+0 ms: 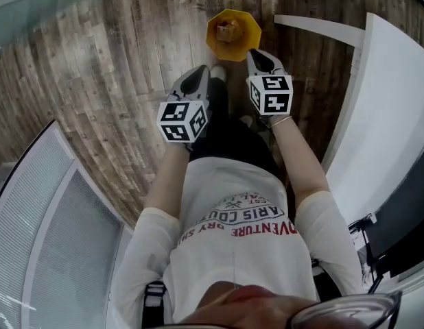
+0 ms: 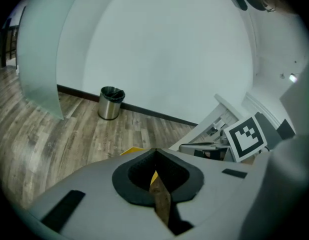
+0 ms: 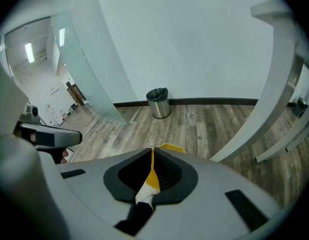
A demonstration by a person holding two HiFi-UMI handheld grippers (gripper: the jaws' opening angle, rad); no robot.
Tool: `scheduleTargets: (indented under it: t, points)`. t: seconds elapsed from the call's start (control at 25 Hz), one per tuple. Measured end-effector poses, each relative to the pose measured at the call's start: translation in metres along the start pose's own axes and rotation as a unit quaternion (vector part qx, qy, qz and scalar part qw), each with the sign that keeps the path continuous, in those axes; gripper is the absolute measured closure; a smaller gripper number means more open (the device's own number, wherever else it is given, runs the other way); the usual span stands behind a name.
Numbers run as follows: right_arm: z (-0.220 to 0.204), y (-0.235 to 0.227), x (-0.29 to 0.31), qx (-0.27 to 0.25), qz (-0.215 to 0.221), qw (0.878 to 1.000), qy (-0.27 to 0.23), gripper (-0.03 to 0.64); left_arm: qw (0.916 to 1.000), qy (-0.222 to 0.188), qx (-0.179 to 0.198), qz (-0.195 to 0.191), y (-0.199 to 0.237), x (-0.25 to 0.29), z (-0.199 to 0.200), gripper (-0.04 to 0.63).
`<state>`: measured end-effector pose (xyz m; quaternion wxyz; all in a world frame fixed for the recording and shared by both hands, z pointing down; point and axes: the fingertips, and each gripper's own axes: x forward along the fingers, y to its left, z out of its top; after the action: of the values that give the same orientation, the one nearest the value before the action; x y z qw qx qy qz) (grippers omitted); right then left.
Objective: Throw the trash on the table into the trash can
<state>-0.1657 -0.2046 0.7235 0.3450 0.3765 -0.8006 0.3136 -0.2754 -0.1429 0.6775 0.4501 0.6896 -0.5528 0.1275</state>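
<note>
Now we hold our left gripper and right gripper closed, empty; the yellow hexagonal plastic trash can lies just ahead, nearer the right.

- White T-shirt on the person, head view: dark curved print, partly readable as "ARIS COU".
- Same T-shirt, line under it: red "VENTURE", first letters lost in a fold.
- Beside that: red "DRY S", remainder unreadable.

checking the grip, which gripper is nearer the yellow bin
Right. The right gripper grips the yellow bin; the left gripper, holding a brown scrap, sits just short of it.
</note>
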Motion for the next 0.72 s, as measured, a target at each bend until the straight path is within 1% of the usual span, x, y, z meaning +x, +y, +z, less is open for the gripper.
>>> scheduleTargets:
  t: [0.12, 0.2, 0.28, 0.36, 0.44, 0.56, 0.64, 0.68, 0.72]
  points:
    - [0.033, 0.015, -0.066, 0.034, 0.012, 0.999, -0.011, 0.583, 0.9994, 0.002, 0.026, -0.024, -0.050, -0.036, 0.038, 0.572]
    - [0.058, 0.018, -0.107, 0.054, 0.007, 0.998, -0.037, 0.583, 0.9975, -0.002, 0.052, -0.048, -0.082, -0.053, 0.066, 0.572]
    - [0.089, 0.014, -0.142, 0.063, -0.013, 0.995, -0.078, 0.583, 0.9923, -0.014, 0.092, -0.081, -0.113, -0.059, 0.103, 0.572]
    - [0.114, 0.006, -0.181, 0.069, -0.038, 0.990, -0.113, 0.584, 0.9844, -0.026, 0.132, -0.114, -0.149, -0.065, 0.135, 0.572]
    - [0.129, -0.004, -0.225, 0.077, -0.061, 0.985, -0.141, 0.585, 0.9758, -0.033, 0.162, -0.143, -0.191, -0.074, 0.156, 0.572]
    - [0.138, -0.025, -0.293, 0.093, -0.097, 0.974, -0.182, 0.588, 0.9614, -0.037, 0.199, -0.186, -0.256, -0.084, 0.171, 0.572]
    - [0.137, -0.047, -0.339, 0.107, -0.135, 0.961, -0.216, 0.589, 0.9466, -0.035, 0.229, -0.225, -0.306, -0.088, 0.173, 0.572]
    - [0.133, -0.058, -0.364, 0.115, -0.157, 0.953, -0.234, 0.589, 0.9368, -0.031, 0.246, -0.246, -0.333, -0.091, 0.170, 0.572]
    - [0.126, -0.068, -0.388, 0.124, -0.181, 0.943, -0.251, 0.589, 0.9253, -0.027, 0.265, -0.270, -0.359, -0.094, 0.164, 0.572]
